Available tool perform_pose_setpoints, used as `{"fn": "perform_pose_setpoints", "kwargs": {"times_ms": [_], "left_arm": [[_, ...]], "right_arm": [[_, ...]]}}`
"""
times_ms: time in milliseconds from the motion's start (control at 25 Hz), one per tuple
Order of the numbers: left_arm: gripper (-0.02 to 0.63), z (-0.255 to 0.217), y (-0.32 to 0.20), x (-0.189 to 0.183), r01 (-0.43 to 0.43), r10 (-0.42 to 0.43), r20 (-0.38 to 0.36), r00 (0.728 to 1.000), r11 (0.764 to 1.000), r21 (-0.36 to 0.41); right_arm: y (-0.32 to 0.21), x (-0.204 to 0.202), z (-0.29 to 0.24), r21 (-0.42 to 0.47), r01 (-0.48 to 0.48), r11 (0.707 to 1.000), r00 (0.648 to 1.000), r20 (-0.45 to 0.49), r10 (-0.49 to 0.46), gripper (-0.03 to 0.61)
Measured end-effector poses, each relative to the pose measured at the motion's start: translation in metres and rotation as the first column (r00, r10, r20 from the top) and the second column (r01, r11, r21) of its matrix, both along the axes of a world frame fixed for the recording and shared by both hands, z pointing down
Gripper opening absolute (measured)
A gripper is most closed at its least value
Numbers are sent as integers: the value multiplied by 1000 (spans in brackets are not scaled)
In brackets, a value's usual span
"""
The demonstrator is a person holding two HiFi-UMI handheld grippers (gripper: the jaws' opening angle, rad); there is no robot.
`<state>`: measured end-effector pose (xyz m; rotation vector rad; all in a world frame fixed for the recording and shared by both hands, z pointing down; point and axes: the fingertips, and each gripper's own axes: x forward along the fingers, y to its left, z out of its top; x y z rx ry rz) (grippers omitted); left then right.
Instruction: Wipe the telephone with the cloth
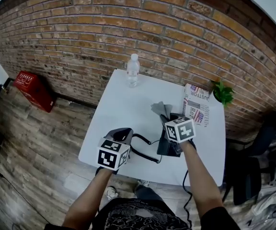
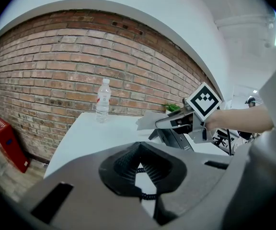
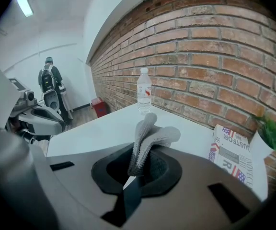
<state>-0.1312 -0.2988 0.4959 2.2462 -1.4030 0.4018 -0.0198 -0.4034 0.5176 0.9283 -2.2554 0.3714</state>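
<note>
Grey cloth [image 1: 161,109] sticks out of the right gripper [image 1: 169,119], over the black telephone [image 1: 166,146] on the near right of the white table [image 1: 114,104].

Left gripper view: the left gripper [image 2: 138,148] has its jaw tips together, with a coiled cord [image 2: 146,195] visible beneath.

Right gripper view: the jaws are clamped on the cloth.

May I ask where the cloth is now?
In the head view, the cloth is pinched by the right hand-held gripper, close to the telephone, on the right half of the table.

Nubby cloth [image 3: 145,138], smooth, seemingly matt table [image 1: 119,114]
</note>
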Motion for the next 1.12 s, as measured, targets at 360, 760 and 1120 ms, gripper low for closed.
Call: {"fn": "perform_pose_setpoints", "kwargs": {"times_ms": [360, 760, 1120], "left_arm": [[5, 2, 12, -3, -14, 14, 5, 1000, 1000, -3], [5, 4, 26, -7, -36, 36, 14, 999, 999, -12], [5, 10, 43, -7, -69, 69, 23, 997, 997, -20]], "right_arm": [[17, -3, 7, -8, -12, 1000, 1000, 8, 12, 11], [37, -1, 17, -23, -46, 999, 999, 6, 46, 11], [60, 3, 26, -41, -84, 996, 996, 23, 85, 11]]}}
